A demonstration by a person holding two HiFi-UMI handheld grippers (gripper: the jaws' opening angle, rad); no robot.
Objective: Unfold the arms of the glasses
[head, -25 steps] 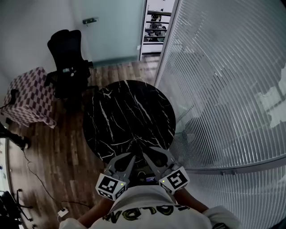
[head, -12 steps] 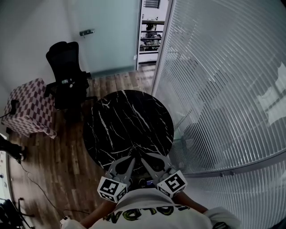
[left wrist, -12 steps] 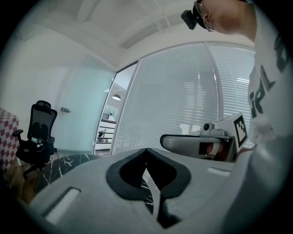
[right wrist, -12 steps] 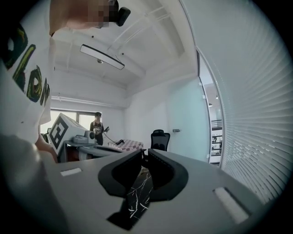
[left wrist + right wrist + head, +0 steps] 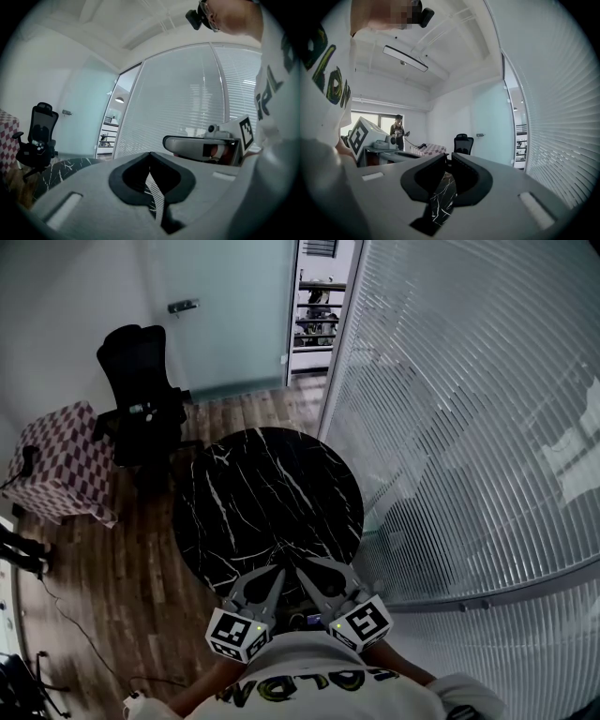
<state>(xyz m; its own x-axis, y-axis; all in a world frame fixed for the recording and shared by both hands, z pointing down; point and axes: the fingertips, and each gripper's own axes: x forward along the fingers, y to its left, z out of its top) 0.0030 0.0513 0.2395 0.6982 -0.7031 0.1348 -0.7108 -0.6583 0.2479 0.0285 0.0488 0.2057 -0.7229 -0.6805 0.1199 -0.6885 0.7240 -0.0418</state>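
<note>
No glasses show in any view. Both grippers hover side by side at the near edge of the round black marble table [image 5: 267, 493], close to the person's body. My left gripper [image 5: 278, 571] is shut, its tips meeting with nothing between them [image 5: 150, 153]. My right gripper [image 5: 305, 565] has just been closing. Its tips stand a narrow slit apart [image 5: 449, 155], and only the marble top shows through the gap. The left gripper view catches the right gripper's finger [image 5: 201, 144] off to the right.
A black office chair [image 5: 141, 390] and a checked box [image 5: 61, 460] stand beyond the table at the left. A glass wall with blinds [image 5: 469, 427] curves along the right. A person [image 5: 398, 129] stands far back in the room.
The right gripper's jaws have drawn closer together. Both grippers stay at the table's near edge, and the head view has shifted slightly.
</note>
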